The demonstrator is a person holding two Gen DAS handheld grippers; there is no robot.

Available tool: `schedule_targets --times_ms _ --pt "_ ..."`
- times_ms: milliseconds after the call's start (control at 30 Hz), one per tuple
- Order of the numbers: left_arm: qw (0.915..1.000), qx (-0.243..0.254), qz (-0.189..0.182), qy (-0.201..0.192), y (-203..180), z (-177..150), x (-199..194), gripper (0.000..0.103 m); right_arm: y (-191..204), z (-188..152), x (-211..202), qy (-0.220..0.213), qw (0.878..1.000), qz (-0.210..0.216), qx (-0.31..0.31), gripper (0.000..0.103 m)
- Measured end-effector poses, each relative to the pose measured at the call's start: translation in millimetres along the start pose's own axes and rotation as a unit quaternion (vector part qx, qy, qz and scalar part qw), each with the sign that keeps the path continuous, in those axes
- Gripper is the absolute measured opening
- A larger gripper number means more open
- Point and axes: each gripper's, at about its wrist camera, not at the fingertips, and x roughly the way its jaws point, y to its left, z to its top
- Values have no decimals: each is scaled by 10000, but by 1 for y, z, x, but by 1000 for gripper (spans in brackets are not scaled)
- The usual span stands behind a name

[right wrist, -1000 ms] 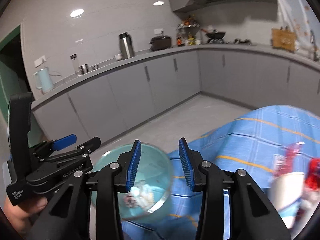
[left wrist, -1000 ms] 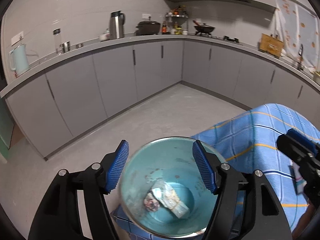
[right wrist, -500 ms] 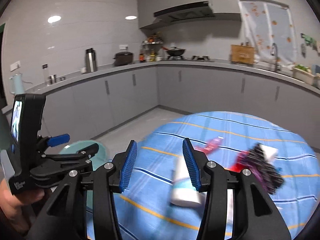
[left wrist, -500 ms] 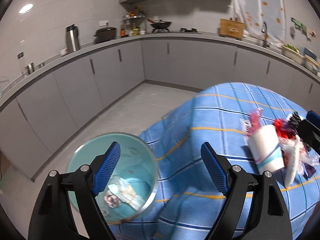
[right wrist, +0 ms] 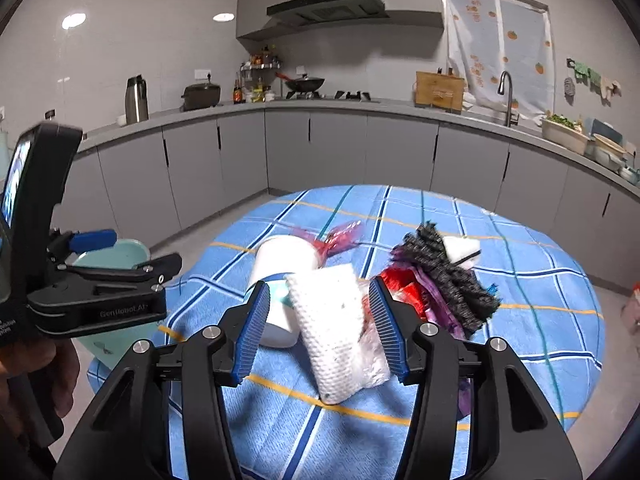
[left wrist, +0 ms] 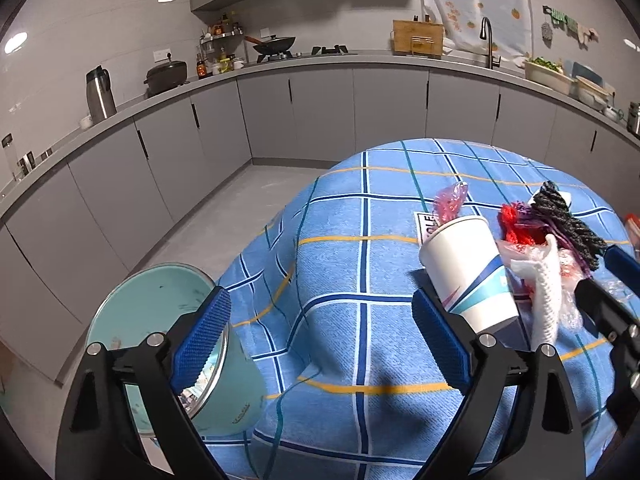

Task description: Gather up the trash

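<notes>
Trash pile: loose heap on the right part of the round table with the blue checked cloth (right wrist: 400, 208), near its middle in the right wrist view.
Paper cup: white paper cup with a teal and blue stripe (left wrist: 466, 270), lying tipped on its side on the cloth, mouth facing away, a pink crinkled plastic wrapper (left wrist: 450, 200) at its mouth.
Foam sleeve: white netted foam sleeve (right wrist: 332, 328), leaning against the cup's right side, clear crumpled plastic film (right wrist: 374, 364) touching it on the right.
Yarn and cloth: grey-black knitted strip (right wrist: 448, 276) over red yarn (left wrist: 516, 226) and purple strands, a small white block (right wrist: 462, 249) at the far end of the strip.
Bin: pale teal metal bin with a shiny rim (left wrist: 156, 312), standing on the floor just beside the table's left edge, well apart from the pile. What's inside: can't tell from here.
Left gripper (left wrist: 320, 340): jaws wide, have just been opening further; nothing between the blue pads, only bare cloth. Right pad sits close to the cup's base, contact unclear.
Right gripper (right wrist: 324, 330): about half open, jaws have just been opening; the foam sleeve sits between the blue pads with a gap on the left side, right pad close to the film, not gripped.
Person: a hand (right wrist: 36, 376) at the left edge of the right wrist view, wrapped round the left gripper's handle.
Background: grey cabinets along the walls, a black wok (left wrist: 274, 45) on the hob, a steel thermos jug (left wrist: 100, 94) on the counter.
</notes>
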Motion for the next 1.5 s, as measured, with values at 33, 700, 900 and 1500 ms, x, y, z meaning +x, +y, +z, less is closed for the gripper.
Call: schedule_targets --times_ms 33,700,900,1500 --pt "10000 -11 0 26 0 0 2 91 1 -2 3 41 10000 -56 -52 52" --pt "9998 -78 -194 16 -8 1 5 94 -8 -9 17 177 9995 -273 -5 9" --pt "9991 33 -412 -54 -30 11 4 95 -22 3 -6 -229 9984 -421 292 9" --pt "9957 399 -693 473 -88 9 49 97 -45 -10 4 -108 9958 -790 446 9"
